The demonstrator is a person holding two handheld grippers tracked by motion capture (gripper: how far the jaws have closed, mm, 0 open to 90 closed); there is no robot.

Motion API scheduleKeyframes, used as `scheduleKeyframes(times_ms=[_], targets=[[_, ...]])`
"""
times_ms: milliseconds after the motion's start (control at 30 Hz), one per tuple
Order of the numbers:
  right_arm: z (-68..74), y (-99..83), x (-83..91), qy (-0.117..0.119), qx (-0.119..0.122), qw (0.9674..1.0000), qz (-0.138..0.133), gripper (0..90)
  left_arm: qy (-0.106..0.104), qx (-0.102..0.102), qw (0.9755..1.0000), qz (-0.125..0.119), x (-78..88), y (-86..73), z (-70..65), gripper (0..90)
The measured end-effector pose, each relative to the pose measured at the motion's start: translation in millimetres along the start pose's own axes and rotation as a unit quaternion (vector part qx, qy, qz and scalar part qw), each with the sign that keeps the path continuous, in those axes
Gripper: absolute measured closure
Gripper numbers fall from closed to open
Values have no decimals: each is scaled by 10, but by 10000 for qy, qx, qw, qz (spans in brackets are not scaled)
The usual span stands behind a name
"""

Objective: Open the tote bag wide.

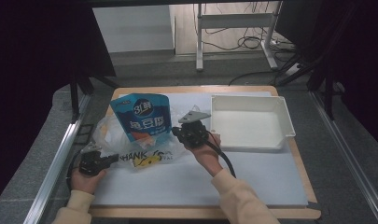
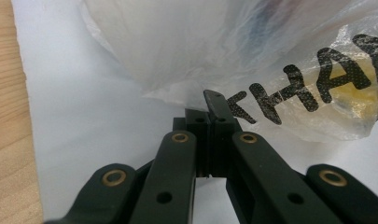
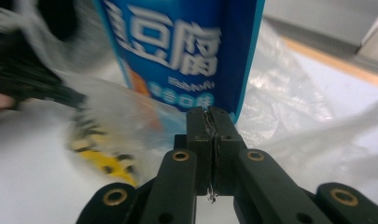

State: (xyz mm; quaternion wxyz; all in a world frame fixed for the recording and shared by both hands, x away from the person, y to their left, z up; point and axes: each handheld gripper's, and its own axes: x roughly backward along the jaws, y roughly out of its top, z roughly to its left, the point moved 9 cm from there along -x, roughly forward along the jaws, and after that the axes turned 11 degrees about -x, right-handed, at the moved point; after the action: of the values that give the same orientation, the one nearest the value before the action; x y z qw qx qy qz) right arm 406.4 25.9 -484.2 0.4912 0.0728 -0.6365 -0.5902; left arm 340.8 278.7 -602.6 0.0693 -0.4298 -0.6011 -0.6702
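Plastic bag (image 1: 130,140), pinched by both grippers

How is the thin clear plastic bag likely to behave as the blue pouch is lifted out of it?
The plastic bag looks thin and crumpled, so it will probably flop and cling rather than hold a shape. Being so light, it would likely lift with the blue pouch if the left gripper weren't pinching its edge. Its glossy film may slip.

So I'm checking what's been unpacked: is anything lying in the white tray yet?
No, the white tray shows a bare bottom in the high view, while the blue pouch stands beside it, at the plastic bag.
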Motion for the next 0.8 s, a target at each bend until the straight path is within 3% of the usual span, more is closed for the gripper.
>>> scheduleKeyframes(times_ms=[67,100,200,333,633,800], targets=[[-21,-13,-75,-41,-14,10000,79,875,-6,1,10000,-3,-1,-2,3,900],[-111,-83,-293,-250,-50,9992,297,880,-23,-13,10000,11,2,-9,8,900],[-198,-193,-479,-353,-255,9980,452,882,-30,-4,10000,6,5,-12,12,900],[-213,-413,-637,-207,-607,9956,680,884,-20,9,10000,4,10,-13,11,900],[-245,-788,-726,-153,-605,9931,996,885,-26,11,10000,36,3,-28,13,900],[-236,-918,-668,-47,-566,9931,1030,886,-37,49,10000,75,-3,-58,27,900]])
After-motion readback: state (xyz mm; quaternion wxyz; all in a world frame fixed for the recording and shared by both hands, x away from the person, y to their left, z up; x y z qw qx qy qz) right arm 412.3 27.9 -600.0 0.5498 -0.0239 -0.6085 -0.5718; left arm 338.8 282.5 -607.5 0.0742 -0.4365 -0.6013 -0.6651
